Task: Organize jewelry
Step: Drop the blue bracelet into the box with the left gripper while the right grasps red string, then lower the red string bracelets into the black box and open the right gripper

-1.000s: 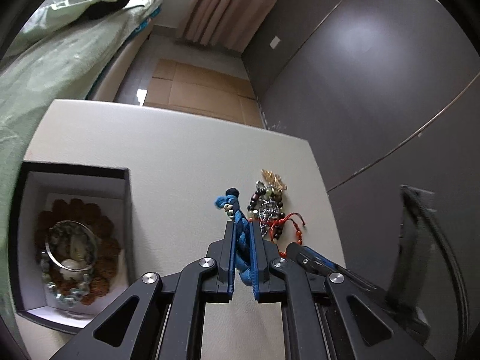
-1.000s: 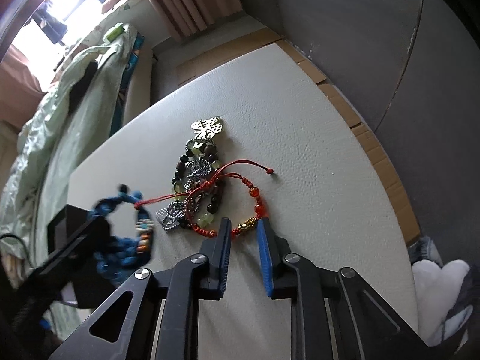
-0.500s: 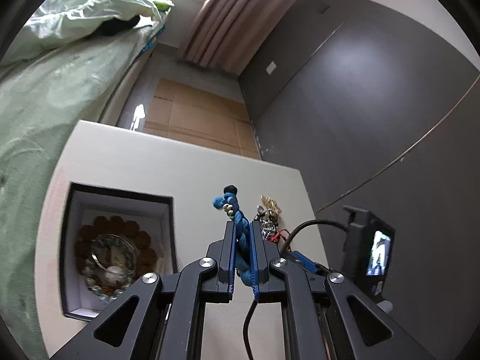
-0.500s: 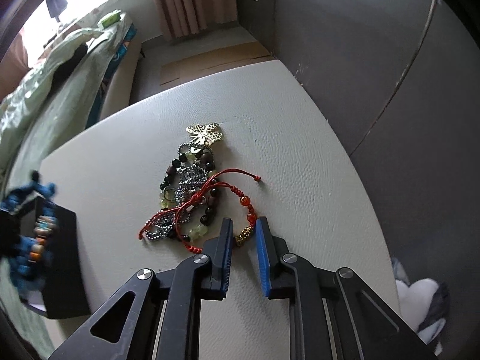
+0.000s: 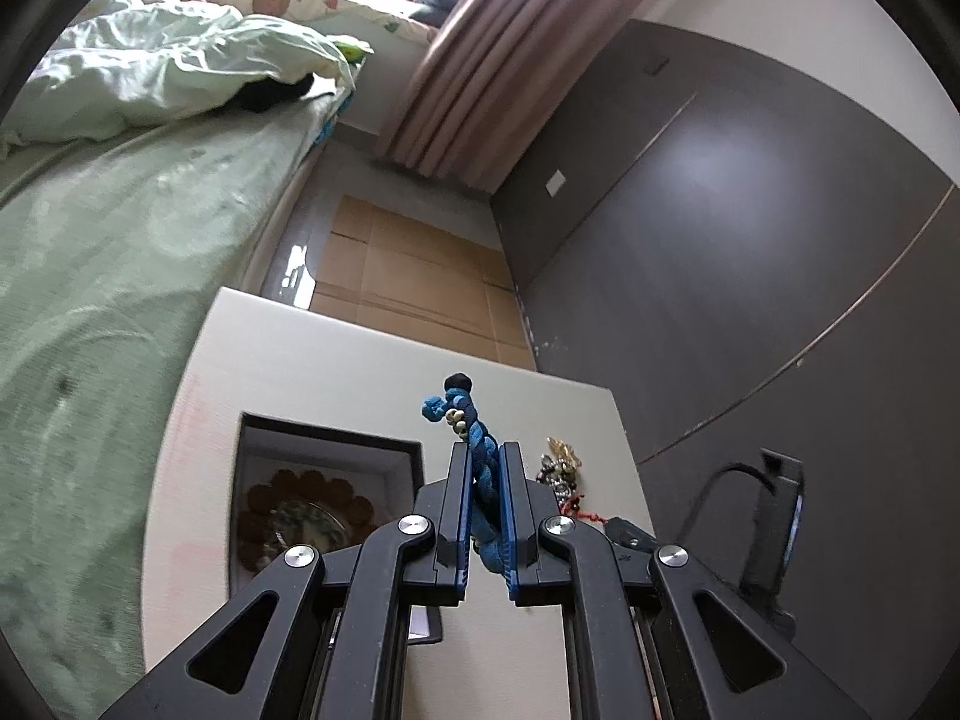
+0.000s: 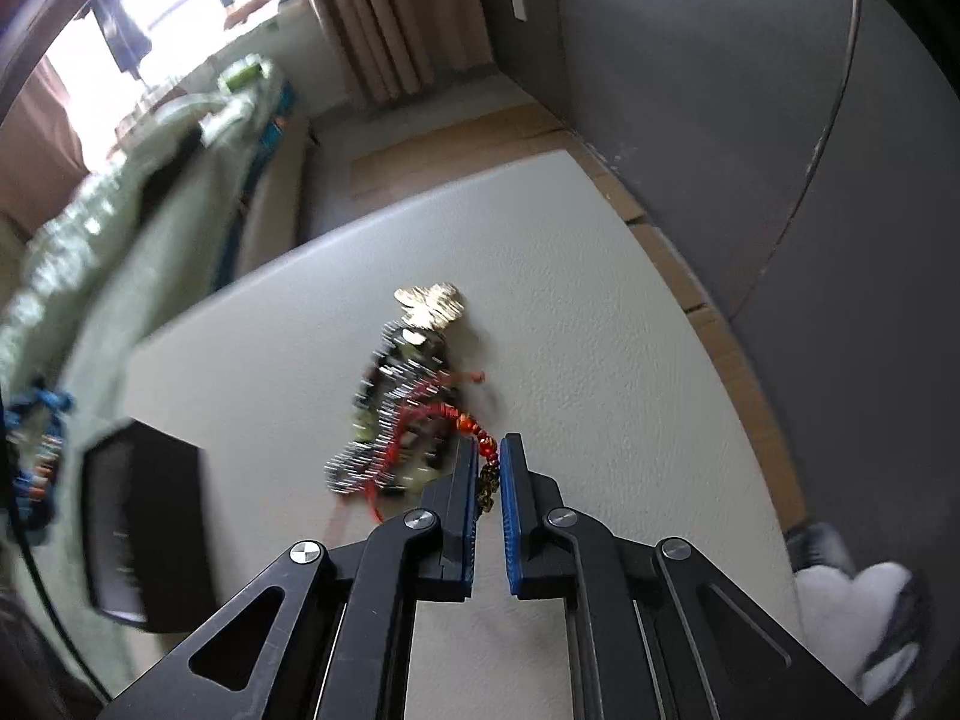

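Looking along the left gripper (image 5: 485, 462), we see its jaws nearly closed, pinching a blue braid bracelet (image 5: 474, 450) that sticks up past the fingertips, with a dark knot and a few pale beads at its top. It is lifted clear of the white table (image 5: 336, 372). Below and to the left sits the black box (image 5: 327, 447), open, with a brown beaded ring and a glassy bangle lying inside. To the right of the fingers, the jewelry pile (image 5: 561, 471) rests on the table near its far right edge. A bed (image 5: 120, 228) with green sheets fills the left side, and cardboard (image 5: 414, 276) covers the floor beyond the table.

From the right view, we find the right gripper (image 6: 485, 459) with jaws that have just been closing; they now clamp the red bracelet (image 6: 480, 444) at its gold charm and red beads. Its cord trails left into the pile (image 6: 408, 402), which is blurred, a gold butterfly (image 6: 432, 303) at the far end. The box (image 6: 144, 516) stands well to the left. At the frame's left edge we glimpse the blue bracelet (image 6: 36, 438) above the box's far side.
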A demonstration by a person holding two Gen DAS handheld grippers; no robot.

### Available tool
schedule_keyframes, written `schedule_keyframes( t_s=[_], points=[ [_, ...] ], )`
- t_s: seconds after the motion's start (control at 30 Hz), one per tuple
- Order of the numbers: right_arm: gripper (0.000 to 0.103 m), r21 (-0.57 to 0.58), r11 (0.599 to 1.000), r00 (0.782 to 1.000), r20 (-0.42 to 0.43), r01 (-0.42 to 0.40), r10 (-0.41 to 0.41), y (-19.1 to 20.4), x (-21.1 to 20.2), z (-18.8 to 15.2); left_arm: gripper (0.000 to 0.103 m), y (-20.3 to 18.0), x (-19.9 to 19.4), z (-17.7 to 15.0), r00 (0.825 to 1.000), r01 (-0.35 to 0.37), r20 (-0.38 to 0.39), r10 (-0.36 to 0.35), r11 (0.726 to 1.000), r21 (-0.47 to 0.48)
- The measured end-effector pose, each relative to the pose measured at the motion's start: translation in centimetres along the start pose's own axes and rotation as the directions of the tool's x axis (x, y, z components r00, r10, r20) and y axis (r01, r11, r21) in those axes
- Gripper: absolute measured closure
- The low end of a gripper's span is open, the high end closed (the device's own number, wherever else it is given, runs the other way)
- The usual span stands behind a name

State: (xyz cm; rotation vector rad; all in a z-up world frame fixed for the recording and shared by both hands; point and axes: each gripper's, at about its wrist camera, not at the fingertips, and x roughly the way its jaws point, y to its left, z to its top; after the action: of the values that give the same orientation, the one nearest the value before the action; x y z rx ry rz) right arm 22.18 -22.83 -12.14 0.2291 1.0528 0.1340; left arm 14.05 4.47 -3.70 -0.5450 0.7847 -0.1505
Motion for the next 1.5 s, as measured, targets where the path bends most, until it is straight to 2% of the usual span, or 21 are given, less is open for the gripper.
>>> schedule_keyframes(
  t_s=[0.3,0.53,0.6,0.67,0.7,0.73,0.77,0.87,1.07,1.37,1.4,1.47,1.5],
  points=[
    [0.095,-0.006,0.994,0.992,0.063,-0.113,0.113,1.5,-2.3,-0.3,0.095,1.4,-1.2,1.1,0.999,-0.028,0.024,0.028,1.0,-0.009],
    [0.095,-0.033,0.978,0.972,0.11,-0.207,0.209,4.0,-3.9,-0.3,0.092,2.7,-0.7,1.1,0.998,-0.066,-0.02,0.065,0.998,-0.012],
    [0.095,-0.04,0.972,0.966,0.116,-0.23,0.233,4.6,-4.1,-0.3,0.091,2.9,-0.1,1.0,0.993,-0.109,-0.052,0.109,0.994,0.006],
    [0.096,-0.046,0.962,0.954,0.124,-0.269,0.272,5.3,-4.4,-0.4,0.076,3.3,0.5,0.9,0.988,-0.131,-0.083,0.131,0.991,0.006],
    [0.095,-0.051,0.957,0.948,0.128,-0.286,0.29,5.7,-4.6,-0.5,0.057,3.6,0.6,0.9,0.987,-0.132,-0.088,0.131,0.991,0.001],
    [0.095,-0.059,0.951,0.942,0.133,-0.302,0.307,6.1,-4.7,-0.6,0.045,3.9,0.4,0.9,0.988,-0.132,-0.078,0.131,0.991,-0.007],
    [0.095,-0.068,0.945,0.936,0.137,-0.319,0.326,6.7,-4.8,-0.6,0.043,4.0,0.1,0.9,0.989,-0.135,-0.064,0.134,0.991,-0.011],
    [0.095,-0.091,0.927,0.916,0.148,-0.363,0.373,8.0,-5.1,-0.9,0.042,4.4,-0.6,1.2,0.989,-0.147,-0.034,0.147,0.989,-0.019],
    [0.095,-0.126,0.884,0.871,0.156,-0.451,0.467,10.3,-5.4,-1.5,0.042,5.7,-1.0,1.4,0.987,-0.158,-0.033,0.156,0.985,-0.07],
    [0.095,-0.144,0.819,0.811,0.121,-0.556,0.572,13.5,-4.2,-1.9,0.042,6.2,-1.2,1.7,0.986,-0.165,-0.026,0.164,0.982,-0.09],
    [0.095,-0.148,0.817,0.811,0.111,-0.558,0.574,13.9,-4.0,-1.9,0.042,6.2,-1.2,1.7,0.986,-0.165,-0.026,0.164,0.982,-0.089],
    [0.094,-0.165,0.824,0.824,0.085,-0.543,0.56,14.8,-3.5,-2.1,0.042,6.2,-1.2,1.7,0.986,-0.164,-0.027,0.162,0.983,-0.087],
    [0.083,-0.167,0.827,0.832,0.057,-0.537,0.552,15.3,-3.1,-2.1,0.042,6.2,-1.2,1.7,0.987,-0.162,-0.028,0.161,0.983,-0.085]
  ],
)
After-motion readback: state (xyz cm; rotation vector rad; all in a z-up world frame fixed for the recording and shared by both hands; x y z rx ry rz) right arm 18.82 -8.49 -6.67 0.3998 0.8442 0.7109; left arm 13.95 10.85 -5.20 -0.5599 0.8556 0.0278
